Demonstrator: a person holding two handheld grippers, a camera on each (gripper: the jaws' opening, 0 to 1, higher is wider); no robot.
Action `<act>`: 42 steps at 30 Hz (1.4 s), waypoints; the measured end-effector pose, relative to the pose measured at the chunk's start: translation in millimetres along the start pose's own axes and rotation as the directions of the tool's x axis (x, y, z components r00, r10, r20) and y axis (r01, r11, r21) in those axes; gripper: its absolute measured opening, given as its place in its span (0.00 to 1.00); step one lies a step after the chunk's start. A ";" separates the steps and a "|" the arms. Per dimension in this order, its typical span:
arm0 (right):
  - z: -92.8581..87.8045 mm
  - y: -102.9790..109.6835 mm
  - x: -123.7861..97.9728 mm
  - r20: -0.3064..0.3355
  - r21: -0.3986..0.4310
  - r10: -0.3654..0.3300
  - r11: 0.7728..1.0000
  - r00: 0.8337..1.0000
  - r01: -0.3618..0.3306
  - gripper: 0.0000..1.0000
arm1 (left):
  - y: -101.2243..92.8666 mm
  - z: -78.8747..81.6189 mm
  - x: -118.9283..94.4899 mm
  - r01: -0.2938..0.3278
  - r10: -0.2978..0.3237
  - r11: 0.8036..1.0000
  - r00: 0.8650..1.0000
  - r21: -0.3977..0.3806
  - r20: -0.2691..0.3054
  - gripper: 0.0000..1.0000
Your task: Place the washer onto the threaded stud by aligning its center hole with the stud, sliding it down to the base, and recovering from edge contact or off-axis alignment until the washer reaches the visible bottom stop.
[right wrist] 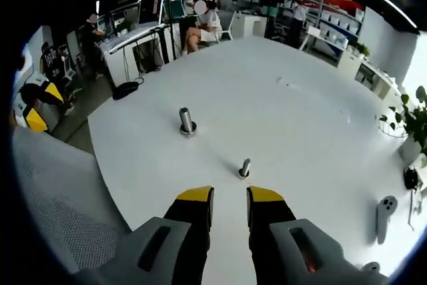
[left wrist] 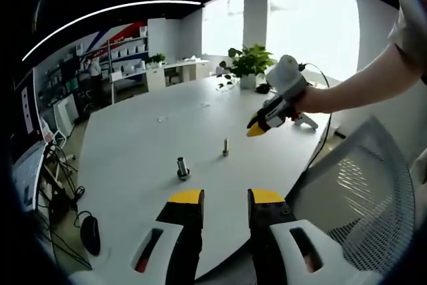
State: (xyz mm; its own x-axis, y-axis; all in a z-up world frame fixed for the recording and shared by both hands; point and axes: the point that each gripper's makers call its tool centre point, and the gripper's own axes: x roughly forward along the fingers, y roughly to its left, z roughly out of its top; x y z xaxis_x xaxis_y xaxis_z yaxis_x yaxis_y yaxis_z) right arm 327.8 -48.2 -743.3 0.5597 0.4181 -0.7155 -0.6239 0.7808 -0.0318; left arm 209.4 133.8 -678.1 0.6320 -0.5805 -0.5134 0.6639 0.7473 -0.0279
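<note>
Two upright metal pieces stand on the white round table (left wrist: 133,138). The thicker stud (left wrist: 182,167) has a wider ring at its foot; I cannot tell whether that ring is a washer. A thinner stud (left wrist: 225,147) stands to its right. My left gripper (left wrist: 226,198) hangs open over the near table edge, short of both, with nothing between its jaws. A hand holds my right gripper (left wrist: 257,128) above the table beyond the thin stud. In the right gripper view, the right gripper (right wrist: 230,197) is open and empty just behind the thin stud (right wrist: 245,168), with the thick stud (right wrist: 187,122) farther off.
A mesh office chair (left wrist: 360,191) stands at the table's right edge. A potted plant (left wrist: 248,65) and a white controller (right wrist: 385,215) sit on the table's far side. A mouse (left wrist: 90,235) lies on the floor. Desks with seated people (right wrist: 200,25) stand beyond the table.
</note>
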 end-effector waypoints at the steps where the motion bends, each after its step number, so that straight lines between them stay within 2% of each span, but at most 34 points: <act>1: 1.9 3.3 -6.1 0.022 0.004 -0.003 1.000 1.000 0.003 0.22 | -0.4 0.7 -0.2 0.003 -0.003 1.000 1.000 -0.002 0.004 0.24; 8: -0.2 10.1 -27.8 0.068 -0.002 -0.006 1.000 0.998 0.006 0.22 | -3.2 3.3 -0.4 0.023 -0.023 1.000 1.000 -0.008 0.019 0.24; 10: 2.8 12.6 -39.2 0.101 0.012 -0.008 1.000 0.995 0.007 0.22 | -4.3 3.7 -0.9 0.026 -0.026 1.000 0.999 -0.005 0.021 0.24; 11: 5.9 14.9 -46.0 0.128 0.050 -0.008 0.999 0.992 0.001 0.22 | -4.5 4.0 -1.0 0.026 -0.026 1.000 0.999 -0.003 0.023 0.24; 14: 4.8 16.4 -59.3 0.133 0.042 -0.021 0.999 0.991 0.016 0.22 | -5.5 6.8 -1.6 0.028 -0.028 1.000 0.999 0.004 0.035 0.24; 23: -3.4 7.2 -91.2 0.193 0.103 -0.078 0.993 0.978 0.059 0.23 | -7.2 9.0 -2.4 0.028 -0.029 0.999 0.998 0.020 0.047 0.24; 27: -10.5 2.2 -98.0 0.208 0.146 -0.107 0.986 0.972 0.077 0.23 | -7.6 9.0 -2.3 0.033 -0.033 0.999 0.998 0.017 0.046 0.24; 31: -12.0 3.8 -102.3 0.192 0.100 -0.113 0.990 0.975 0.096 0.23 | -8.1 8.7 -2.1 0.034 -0.035 0.999 0.998 0.017 0.044 0.24; 42: -21.4 8.0 -118.9 0.215 0.130 -0.130 0.986 0.968 0.103 0.24 | -8.1 6.3 -0.7 0.034 -0.034 0.999 0.999 0.021 0.030 0.24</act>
State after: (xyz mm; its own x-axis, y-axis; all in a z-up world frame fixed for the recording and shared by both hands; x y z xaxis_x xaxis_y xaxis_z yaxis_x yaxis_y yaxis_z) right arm 244.6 -101.5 -673.4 0.7400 0.4032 -0.5383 -0.4866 0.8735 -0.0147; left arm 206.1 126.2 -672.1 0.6207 -0.6153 -0.4859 0.6931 0.7204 -0.0267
